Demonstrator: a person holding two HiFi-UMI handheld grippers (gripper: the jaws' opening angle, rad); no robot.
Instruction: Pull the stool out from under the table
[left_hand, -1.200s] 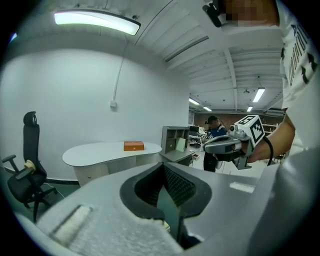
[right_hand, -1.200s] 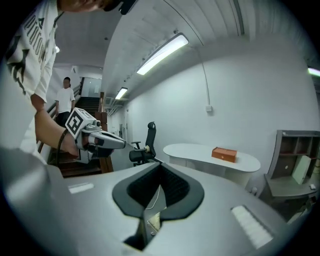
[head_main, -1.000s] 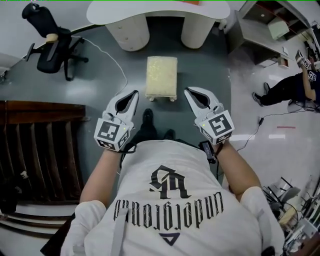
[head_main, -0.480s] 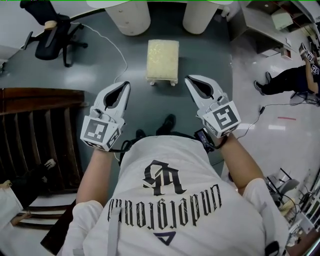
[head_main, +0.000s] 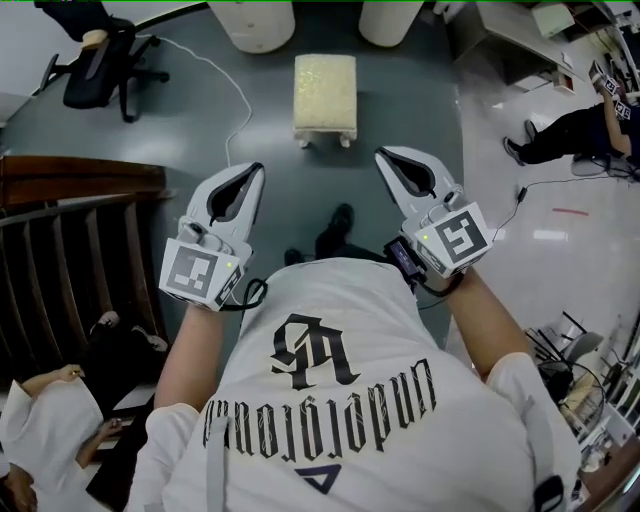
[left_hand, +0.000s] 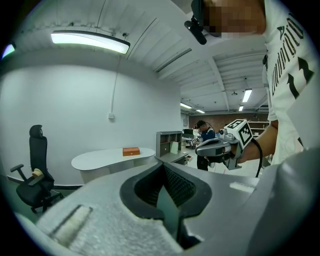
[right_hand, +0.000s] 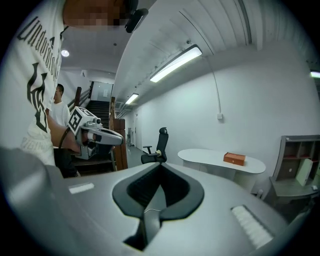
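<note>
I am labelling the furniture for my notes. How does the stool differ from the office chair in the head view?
The stool is pale cream; the office chair is black. The stool is a low, backless cushion on short legs; the office chair has a backrest, armrests and a splayed base. The stool stands at centre; the office chair at far left. Both stand upright on the dark grey floor.

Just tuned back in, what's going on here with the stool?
A person holds a two-jaw tool in each hand. The left tool and the right tool are both shut and empty, raised side by side with a gap between them. The cream cushioned stool stands on the grey floor ahead of them, out clear of the white table legs. Neither tool touches it.
</note>
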